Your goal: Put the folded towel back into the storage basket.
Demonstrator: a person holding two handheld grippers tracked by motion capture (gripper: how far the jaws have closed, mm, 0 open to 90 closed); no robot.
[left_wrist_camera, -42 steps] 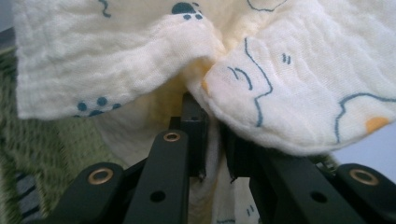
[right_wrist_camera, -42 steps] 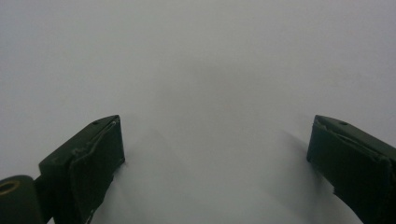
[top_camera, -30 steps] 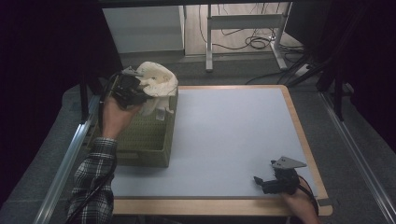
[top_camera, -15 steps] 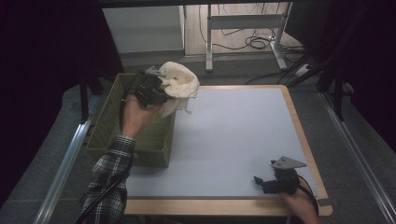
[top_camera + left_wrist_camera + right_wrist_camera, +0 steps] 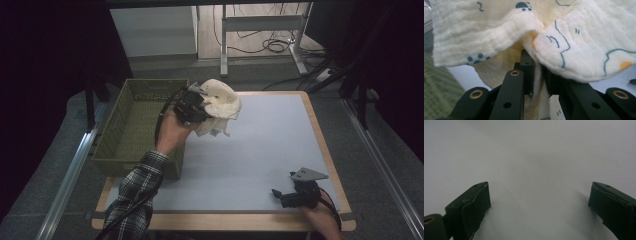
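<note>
Beside the woven green basket (image 5: pixel 131 131), we see our left gripper (image 5: pixel 196 106) clamped on a crinkled cream muslin cloth (image 5: pixel 220 104) above the pale surface (image 5: pixel 260 150); our right gripper (image 5: pixel 291 195) rests wide open, empty.

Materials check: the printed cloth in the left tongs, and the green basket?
The pale yellow cloth with dark blue animal prints looks like soft crinkled cotton gauze, matte: puckered weave, limp folds. The olive green rectangular basket looks like woven or moulded plastic, matte: lattice walls, rigid rim; it could be dyed wicker.
</note>
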